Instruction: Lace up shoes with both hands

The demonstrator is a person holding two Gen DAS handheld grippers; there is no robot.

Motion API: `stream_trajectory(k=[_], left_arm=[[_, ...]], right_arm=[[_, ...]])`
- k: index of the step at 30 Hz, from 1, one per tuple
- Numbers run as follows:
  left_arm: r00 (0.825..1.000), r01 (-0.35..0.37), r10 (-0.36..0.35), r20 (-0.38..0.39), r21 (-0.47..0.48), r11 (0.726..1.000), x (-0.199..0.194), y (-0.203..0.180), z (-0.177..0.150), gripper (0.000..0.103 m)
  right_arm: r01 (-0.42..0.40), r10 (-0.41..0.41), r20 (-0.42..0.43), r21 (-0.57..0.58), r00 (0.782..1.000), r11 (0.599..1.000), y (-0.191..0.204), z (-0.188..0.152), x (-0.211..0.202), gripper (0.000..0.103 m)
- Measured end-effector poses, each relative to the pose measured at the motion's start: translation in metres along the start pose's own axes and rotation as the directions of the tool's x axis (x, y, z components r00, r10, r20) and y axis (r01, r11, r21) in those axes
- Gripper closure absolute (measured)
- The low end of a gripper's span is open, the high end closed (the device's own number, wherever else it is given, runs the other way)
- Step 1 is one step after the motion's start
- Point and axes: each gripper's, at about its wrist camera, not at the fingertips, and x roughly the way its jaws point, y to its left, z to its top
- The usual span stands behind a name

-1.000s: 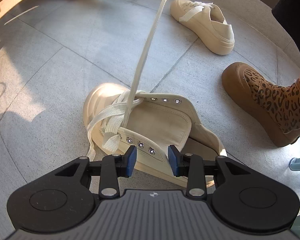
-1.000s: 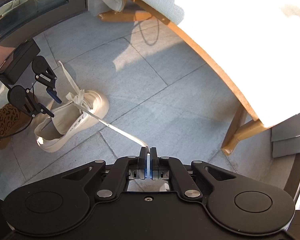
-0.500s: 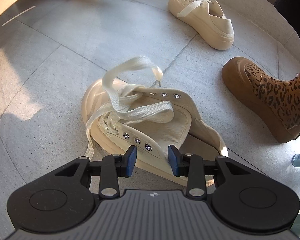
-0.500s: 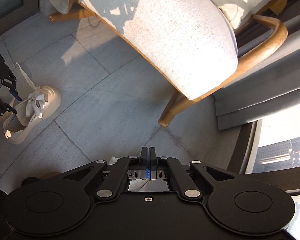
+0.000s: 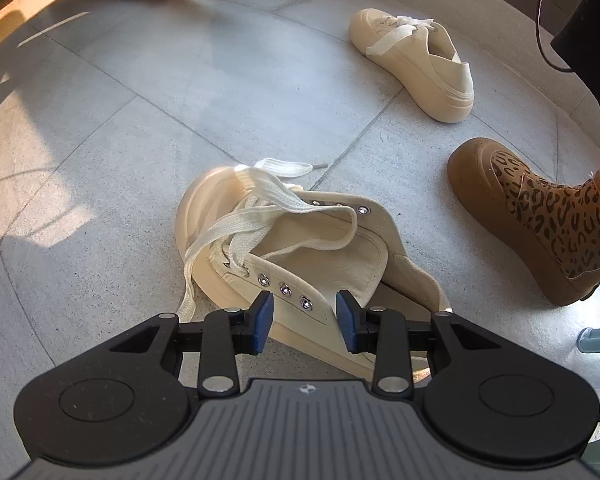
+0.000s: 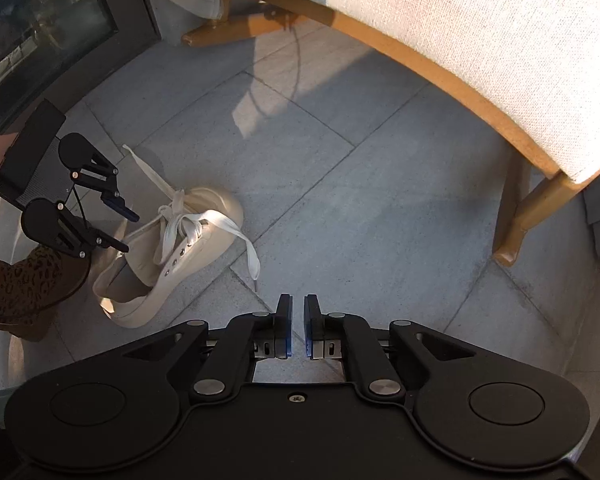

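Two cream shoes lie on the grey tiled floor [image 5: 100,128]. We see the near shoe [image 5: 308,248] at centre of the left wrist view, tipped toward the left of the frame, its tongue laid open and three bare eyelets showing on each side. Its lace [image 5: 260,208] is threaded only through the eyelets near the toe; one loose end drapes over the toe cap, another trails down the left side onto the tile.

We hold the left gripper [image 5: 304,318] just above the shoe's collar, jaws partly spread, blue pads clear of the canvas, nothing between them.

In the right wrist view the same shoe sits at centre left, and the free lace end curls off the toe onto the floor, ending just above the right gripper [image 6: 296,326]. Its jaws are opening, a narrow gap between the pads, with nothing in it; the lace is not pinched.

The second shoe [image 5: 416,64] rests at upper right of the left view, well apart. A foot in a brown leopard-print boot [image 5: 540,216] stands at right. A wooden chair [image 6: 460,60] with a pale cushion fills the upper right of the right view.
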Motion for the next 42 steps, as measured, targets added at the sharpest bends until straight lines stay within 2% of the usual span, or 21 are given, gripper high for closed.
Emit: stream_trajectory(k=[4,6,10,13,19,22,24,27,29,31,37,42], left_arm=[[1.0,-0.013,0.013,0.02,0.008,1.0,-0.001,-0.002,0.0,0.07],[0.999,-0.008,0.008,0.039,0.005,1.0,-0.005,-0.001,0.0,0.07],[0.997,0.003,-0.001,0.073,-0.032,0.999,-0.012,0.005,0.001,0.07],[0.997,-0.035,0.038,0.072,-0.039,0.999,-0.012,0.009,0.0,0.07],[0.991,-0.104,0.106,0.082,-0.027,0.994,-0.009,0.023,-0.004,0.069],[0.99,-0.099,0.102,0.101,-0.038,0.994,-0.009,0.036,-0.006,0.069],[0.989,-0.101,0.107,0.098,-0.061,0.993,-0.006,0.047,-0.009,0.069],[0.987,-0.123,0.129,0.094,-0.075,0.99,0.0,0.057,-0.012,0.069],[0.987,-0.132,0.137,0.087,-0.061,0.989,0.004,0.062,-0.013,0.069],[0.987,-0.14,0.143,0.075,-0.041,0.989,0.008,0.064,-0.014,0.069],[0.986,-0.163,0.161,0.05,0.027,0.986,0.013,0.056,-0.017,0.069],[0.984,-0.177,0.176,0.03,0.041,0.983,0.015,0.052,-0.019,0.069]], right_arm=[[-0.122,0.122,0.015,-0.029,0.992,0.992,0.021,0.009,0.04,0.08],[-0.141,0.143,0.018,-0.072,0.99,0.987,0.031,0.013,0.057,0.079],[-0.103,0.104,0.001,-0.152,0.995,0.983,0.039,0.011,0.104,0.079],[-0.062,0.061,-0.013,-0.197,0.998,0.978,0.036,0.004,0.144,0.079],[-0.08,0.078,-0.018,-0.199,0.997,0.977,0.032,0.009,0.198,0.079],[-0.076,0.071,-0.032,-0.202,0.997,0.976,0.029,0.013,0.216,0.079],[-0.079,0.074,-0.033,-0.205,0.997,0.976,0.025,0.014,0.223,0.079],[-0.133,0.127,-0.048,-0.16,0.991,0.978,0.017,0.015,0.233,0.08],[-0.155,0.15,-0.042,-0.139,0.988,0.978,0.017,0.013,0.234,0.099],[-0.151,0.149,-0.03,-0.14,0.988,0.979,0.02,0.012,0.231,0.103],[-0.093,0.093,-0.003,-0.1,0.996,0.991,0.019,0.003,0.201,0.103],[0.011,-0.014,-0.032,-0.086,0.999,0.996,0.01,-0.017,0.179,0.103]])
